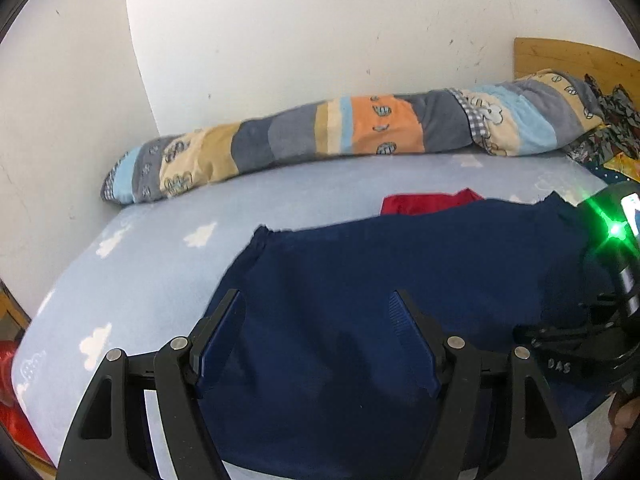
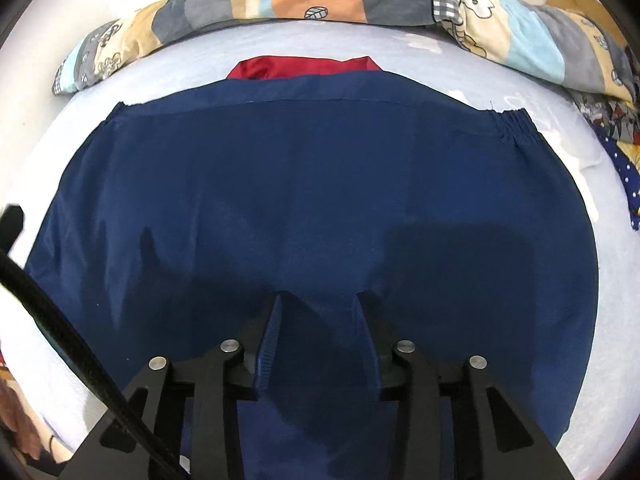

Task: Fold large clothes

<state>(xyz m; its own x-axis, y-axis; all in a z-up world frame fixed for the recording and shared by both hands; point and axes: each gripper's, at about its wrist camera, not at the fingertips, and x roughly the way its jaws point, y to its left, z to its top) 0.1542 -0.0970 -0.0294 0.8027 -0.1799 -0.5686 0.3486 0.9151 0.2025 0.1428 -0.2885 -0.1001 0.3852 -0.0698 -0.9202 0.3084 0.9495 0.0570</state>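
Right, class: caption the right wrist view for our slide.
Open right gripper over navy garment on the bed; red cloth behind.

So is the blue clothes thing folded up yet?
Partly, it looks like. The blue garment lies flat on the bed, a red piece showing behind it. Both the left gripper and right gripper have open jaws, holding nothing. More folds probably remain.
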